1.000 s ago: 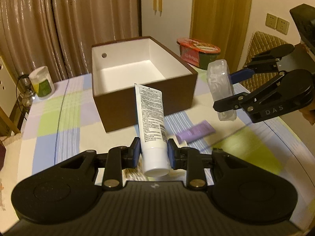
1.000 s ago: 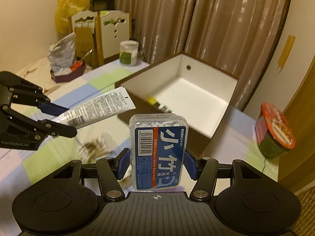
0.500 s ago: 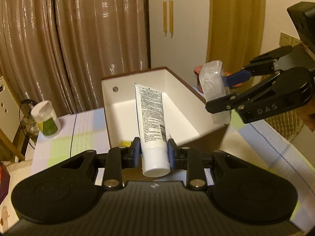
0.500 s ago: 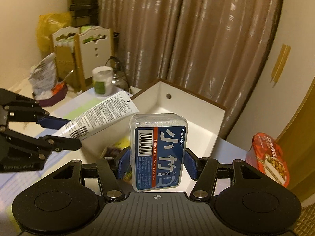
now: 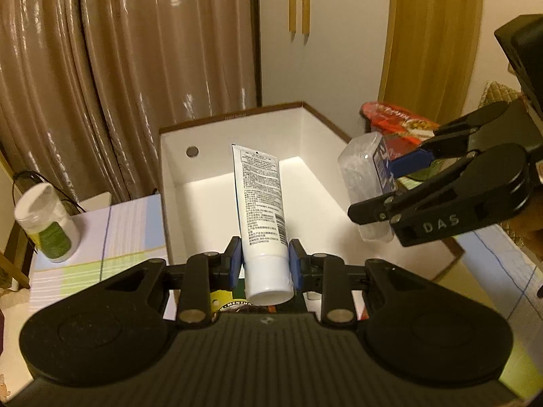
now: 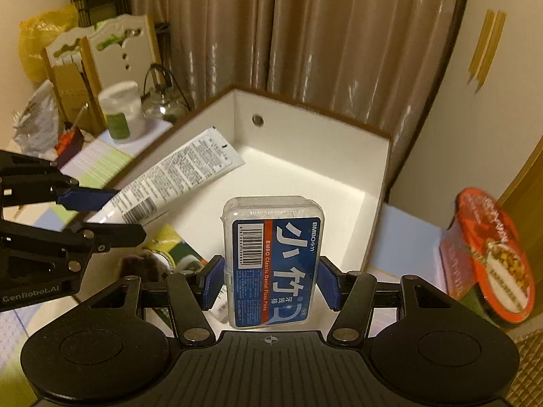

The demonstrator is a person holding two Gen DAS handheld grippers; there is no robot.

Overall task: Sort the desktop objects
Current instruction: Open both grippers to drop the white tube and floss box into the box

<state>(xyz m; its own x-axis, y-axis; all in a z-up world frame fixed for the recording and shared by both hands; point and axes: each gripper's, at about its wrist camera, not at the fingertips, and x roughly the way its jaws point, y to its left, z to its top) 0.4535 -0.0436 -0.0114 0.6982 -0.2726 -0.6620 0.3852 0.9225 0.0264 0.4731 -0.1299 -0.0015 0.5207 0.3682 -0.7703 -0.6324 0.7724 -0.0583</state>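
Observation:
My left gripper (image 5: 265,266) is shut on a white tube (image 5: 261,203) with small print, held over the open brown box with white inside (image 5: 315,183). My right gripper (image 6: 270,283) is shut on a clear dental floss pick box with a blue label (image 6: 273,257), held over the same box (image 6: 383,173). In the right wrist view the left gripper (image 6: 98,215) and the tube (image 6: 176,178) come in from the left. In the left wrist view the right gripper (image 5: 404,183) and the floss box (image 5: 366,183) come in from the right. A green packet (image 6: 176,251) lies inside the box.
A red-lidded instant noodle bowl (image 6: 492,257) stands right of the box. A white jar with a green label (image 5: 45,218) stands on the checked tablecloth (image 5: 101,234) at the left. Brown curtains hang behind. A chair and bags (image 6: 37,125) stand at the far left.
Both grippers have moved forward with their loads, from in front of the box to over its opening. The box now fills the middle of both views.

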